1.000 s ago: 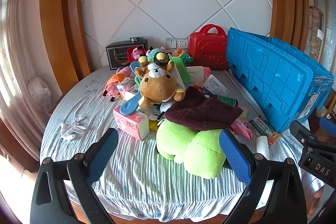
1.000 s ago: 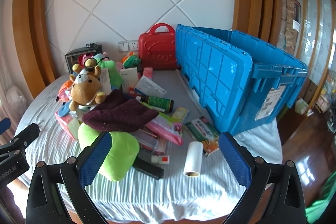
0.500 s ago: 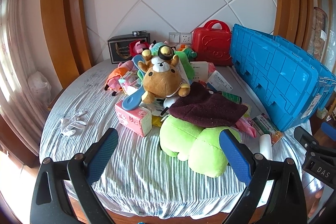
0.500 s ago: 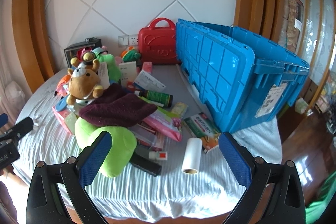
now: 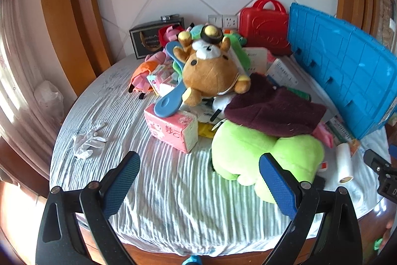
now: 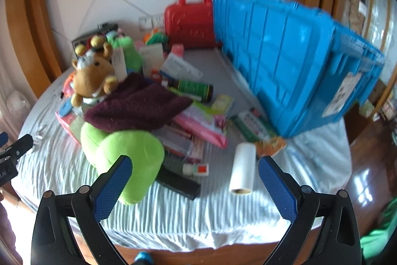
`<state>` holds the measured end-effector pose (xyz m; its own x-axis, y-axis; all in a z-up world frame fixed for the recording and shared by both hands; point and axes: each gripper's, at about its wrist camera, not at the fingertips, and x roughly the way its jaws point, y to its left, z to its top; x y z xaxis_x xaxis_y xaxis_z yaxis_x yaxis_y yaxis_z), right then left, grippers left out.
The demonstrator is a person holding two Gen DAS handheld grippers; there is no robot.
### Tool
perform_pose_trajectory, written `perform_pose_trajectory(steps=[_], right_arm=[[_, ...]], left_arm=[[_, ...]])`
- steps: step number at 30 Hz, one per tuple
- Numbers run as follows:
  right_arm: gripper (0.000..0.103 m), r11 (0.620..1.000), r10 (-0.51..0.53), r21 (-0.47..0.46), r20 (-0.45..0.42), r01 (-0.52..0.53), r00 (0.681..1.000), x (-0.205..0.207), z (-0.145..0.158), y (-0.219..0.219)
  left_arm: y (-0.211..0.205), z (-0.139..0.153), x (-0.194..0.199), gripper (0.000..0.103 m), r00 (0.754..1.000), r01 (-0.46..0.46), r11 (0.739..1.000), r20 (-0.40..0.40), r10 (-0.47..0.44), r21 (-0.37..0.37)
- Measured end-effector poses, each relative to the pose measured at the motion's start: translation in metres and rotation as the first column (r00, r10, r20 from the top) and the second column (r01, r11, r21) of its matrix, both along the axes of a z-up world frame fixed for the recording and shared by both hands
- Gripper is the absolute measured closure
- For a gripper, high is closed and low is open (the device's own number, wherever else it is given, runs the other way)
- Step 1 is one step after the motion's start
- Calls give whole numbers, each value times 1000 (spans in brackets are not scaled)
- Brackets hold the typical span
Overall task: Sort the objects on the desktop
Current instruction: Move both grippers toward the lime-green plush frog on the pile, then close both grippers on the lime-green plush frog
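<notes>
While hovering over the near edge of the round counter (image 5: 173,210), with its striped white cloth, left hand-held gripper (image 5: 197,186) spread wide with nothing between the blue pads, just above bare cloth. Same deal for the right hand-held gripper (image 6: 194,186): jaws wide apart, holding nothing, hanging near the green plush (image 6: 124,153) and the white paper roll (image 6: 243,171). Messy pile in the middle of the counter: green plush (image 5: 263,155) at the near side, dark maroon cloth (image 5: 273,111) draped over its far part, brown teddy bear (image 5: 211,71) sitting farther back on top of the heap. Pink tissue pack (image 5: 171,131) just left of the green plush, with a blue plastic scoop (image 5: 168,103) resting on it. Crumpled white glove (image 5: 88,143) off alone on the left, well apart from the pile. Big blue crate (image 6: 292,61) on the right side, red carry case (image 6: 191,21) at the far wall beside it. Black remote-looking bar (image 6: 178,181) tucked against the plush's near right side, dark green-labelled bottle (image 6: 193,88) lying farther back among boxes and packets. Right view a bit blurry, so labels unreadable.
</notes>
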<state>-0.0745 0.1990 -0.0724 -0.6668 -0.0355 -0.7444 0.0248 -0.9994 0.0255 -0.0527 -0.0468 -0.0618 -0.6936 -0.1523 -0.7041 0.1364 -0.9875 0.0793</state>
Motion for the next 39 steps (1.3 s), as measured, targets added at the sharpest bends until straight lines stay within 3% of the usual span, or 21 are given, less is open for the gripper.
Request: perform_pose_trajectory(steps=[6, 10, 14, 20, 24, 26, 28, 32, 34, 39], right_arm=[[2, 999, -22, -26, 99, 25, 995, -33, -34, -16], [28, 998, -41, -36, 147, 47, 988, -52, -51, -35], [30, 993, -88, -60, 159, 99, 983, -60, -56, -44], [30, 977, -169, -108, 154, 186, 974, -60, -47, -40], [30, 977, -160, -110, 180, 181, 971, -64, -51, -55], [26, 978, -164, -97, 187, 184, 969, -64, -55, -62], [15, 978, -149, -116, 199, 175, 969, -60, -58, -67], [13, 983, -53, -162, 231, 92, 972, -43, -71, -87], [14, 982, 20, -187, 249, 27, 968, -32, -81, -102], [17, 973, 128, -217, 235, -76, 964, 2, -91, -123]], left_arm=[[-12, -40, -51, 5, 994, 60, 998, 87, -60, 7], [-7, -64, -90, 7, 980, 145, 989, 137, -144, 0], [1, -76, -114, 8, 956, 236, 971, 176, -237, 26], [24, -75, -148, 8, 920, 349, 935, 169, -354, 61], [37, -100, -172, 8, 892, 376, 923, 237, -385, 86], [33, -102, -169, 8, 886, 385, 918, 242, -396, 91], [24, -98, -151, 8, 881, 405, 910, 229, -414, 89], [6, -97, -110, 8, 870, 420, 895, 213, -444, 147], [-7, -91, -86, 8, 895, 392, 913, 181, -407, 114], [-25, -88, -51, 8, 916, 350, 934, 184, -356, 67]])
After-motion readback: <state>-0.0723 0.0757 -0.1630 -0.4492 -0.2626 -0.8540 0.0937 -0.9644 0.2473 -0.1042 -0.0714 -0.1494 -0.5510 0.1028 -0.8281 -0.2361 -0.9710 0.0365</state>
